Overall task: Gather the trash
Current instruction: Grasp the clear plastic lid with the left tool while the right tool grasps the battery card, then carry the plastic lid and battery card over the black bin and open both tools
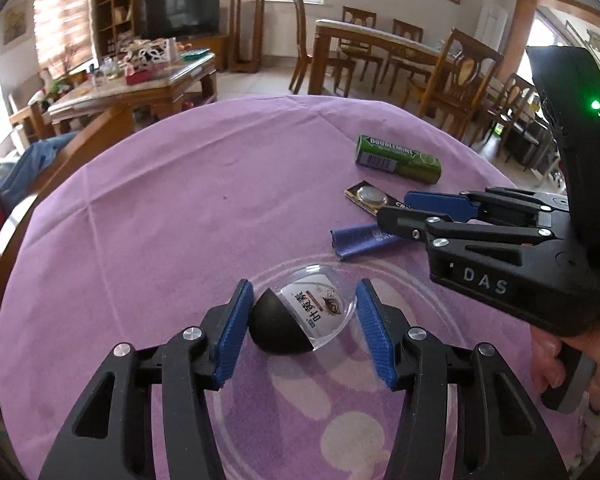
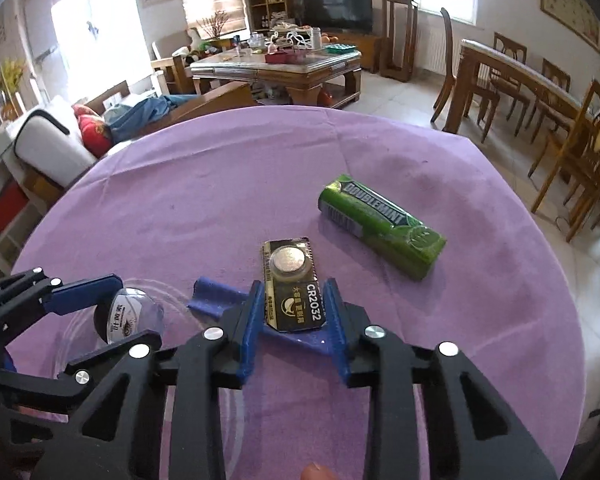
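Ribbed blue pads of left gripper (image 1: 304, 320) parted around glossy half-black capsule (image 1: 300, 320); right gripper (image 2: 294, 320) spread astride flat battery card (image 2: 292, 284).

Right gripper (image 2: 292, 312) over purple tablecloth (image 2: 180, 200), fingers spread to either side of CR2032 battery card (image 2: 291, 284); contact with card not discernible. Card lies partly across blue wrapper (image 2: 216, 294). Green Doublemint pack (image 2: 380, 226) lies flat beyond and to the right, apart from card. At left, left gripper (image 2: 112, 312) flanks a capsule (image 2: 128, 316), half black, half clear, over clear plate (image 2: 72, 332).
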Motion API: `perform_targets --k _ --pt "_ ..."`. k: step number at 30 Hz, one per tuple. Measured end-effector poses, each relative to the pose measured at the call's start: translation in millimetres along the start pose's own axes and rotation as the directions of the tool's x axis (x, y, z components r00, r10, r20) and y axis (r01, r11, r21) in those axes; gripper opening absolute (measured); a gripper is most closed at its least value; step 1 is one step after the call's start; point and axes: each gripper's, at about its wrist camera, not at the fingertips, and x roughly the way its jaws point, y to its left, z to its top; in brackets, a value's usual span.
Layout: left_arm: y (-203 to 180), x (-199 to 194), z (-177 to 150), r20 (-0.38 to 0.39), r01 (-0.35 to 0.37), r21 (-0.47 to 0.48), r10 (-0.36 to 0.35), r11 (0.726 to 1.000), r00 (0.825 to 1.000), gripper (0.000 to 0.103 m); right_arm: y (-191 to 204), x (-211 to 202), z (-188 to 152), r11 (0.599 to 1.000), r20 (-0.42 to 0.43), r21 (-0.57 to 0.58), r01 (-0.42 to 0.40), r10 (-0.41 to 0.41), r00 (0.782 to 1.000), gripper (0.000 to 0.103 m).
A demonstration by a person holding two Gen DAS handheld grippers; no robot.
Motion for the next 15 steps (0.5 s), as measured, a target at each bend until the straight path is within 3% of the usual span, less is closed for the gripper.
perform_targets --k 3,12,15 --pt "0 -2 -2 0.006 0.009 -0.012 -0.009 1.000 1.000 0.053 0 -2 -2 1.000 0.019 0.009 -0.005 0.005 1.000 0.030" --pt "1 -17 -4 0.082 0.028 -0.028 -0.026 0.999 0.996 0.053 -27 -40 -11 0.973 0.121 0.172 -0.155 0.136 0.983 0.030" --pt "1 -35 -7 0.183 0.074 -0.021 -0.069 0.997 0.981 0.053 -36 -66 -23 0.953 0.174 0.220 -0.207 0.171 0.970 0.030"
